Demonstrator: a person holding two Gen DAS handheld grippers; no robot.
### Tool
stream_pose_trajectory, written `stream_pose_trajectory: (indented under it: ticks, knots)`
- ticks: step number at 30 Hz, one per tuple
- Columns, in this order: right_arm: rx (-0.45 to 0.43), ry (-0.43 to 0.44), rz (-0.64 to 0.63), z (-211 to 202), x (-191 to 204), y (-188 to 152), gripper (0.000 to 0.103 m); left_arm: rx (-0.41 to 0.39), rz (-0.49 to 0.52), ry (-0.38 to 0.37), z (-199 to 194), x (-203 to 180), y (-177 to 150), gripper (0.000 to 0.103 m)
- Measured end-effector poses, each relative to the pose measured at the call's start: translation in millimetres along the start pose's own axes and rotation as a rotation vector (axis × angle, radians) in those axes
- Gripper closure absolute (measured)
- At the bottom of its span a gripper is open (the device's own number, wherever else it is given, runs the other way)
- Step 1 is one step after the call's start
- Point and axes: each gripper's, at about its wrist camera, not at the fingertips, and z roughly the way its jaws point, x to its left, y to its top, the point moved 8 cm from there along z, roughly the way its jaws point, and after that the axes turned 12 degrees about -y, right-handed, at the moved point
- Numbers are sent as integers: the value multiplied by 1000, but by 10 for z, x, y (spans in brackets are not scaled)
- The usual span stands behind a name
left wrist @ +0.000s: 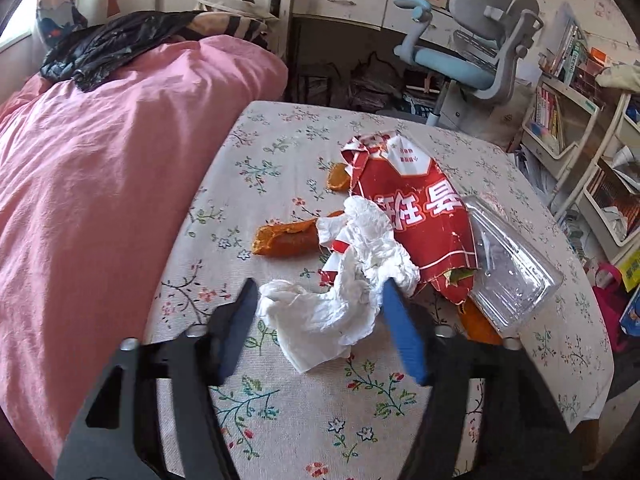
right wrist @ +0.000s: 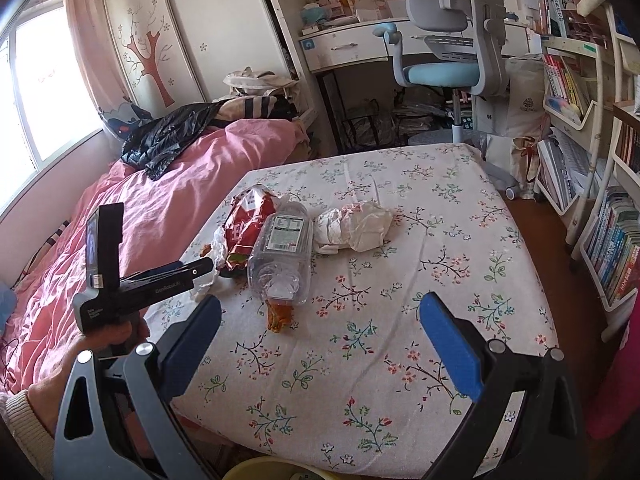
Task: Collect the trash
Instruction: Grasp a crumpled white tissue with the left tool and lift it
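Observation:
Trash lies on the floral tablecloth (left wrist: 280,420). A crumpled white tissue (left wrist: 332,304) lies between the open fingers of my left gripper (left wrist: 316,300), not pinched. Beyond it are a torn red paper bag (left wrist: 416,208), orange peel pieces (left wrist: 286,238) and a clear plastic clamshell box (left wrist: 508,264). In the right wrist view my right gripper (right wrist: 320,320) is open and empty above the table (right wrist: 400,360). It faces the clear box (right wrist: 284,248), the red bag (right wrist: 248,224), a white paper wad (right wrist: 352,226) and an orange peel (right wrist: 280,314). The left gripper (right wrist: 200,270) shows at the left.
A bed with a pink duvet (left wrist: 100,200) and a black plastic bag (left wrist: 112,48) borders the table's left side. A desk chair (right wrist: 448,52) stands beyond, bookshelves (right wrist: 600,220) at the right. A yellow bin rim (right wrist: 260,470) shows below the table's near edge.

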Motion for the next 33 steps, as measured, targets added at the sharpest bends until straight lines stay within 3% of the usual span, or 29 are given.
stream_pose_trajectory:
  ticks: [2, 5, 13, 17, 24, 33]
  knots:
    - [1, -1, -9, 12, 14, 0, 8, 34, 1, -33, 58, -8, -29, 92]
    - [3, -2, -3, 24, 4, 14, 8, -3, 9, -79, -70, -60, 59, 97]
    - [1, -13, 1, 2, -21, 3, 8, -192, -83, -204, -868, -38, 347, 98]
    - [15, -14, 3, 28, -1, -18, 8, -227, -170, -210, -1122, 108, 299, 98]
    - [34, -6, -54, 81, 193, -82, 8, -274, -234, -159, -1479, 224, 179, 98]
    - [27, 28, -95, 82, 417, -88, 8, -298, -174, -138, -1579, 99, 266, 98]
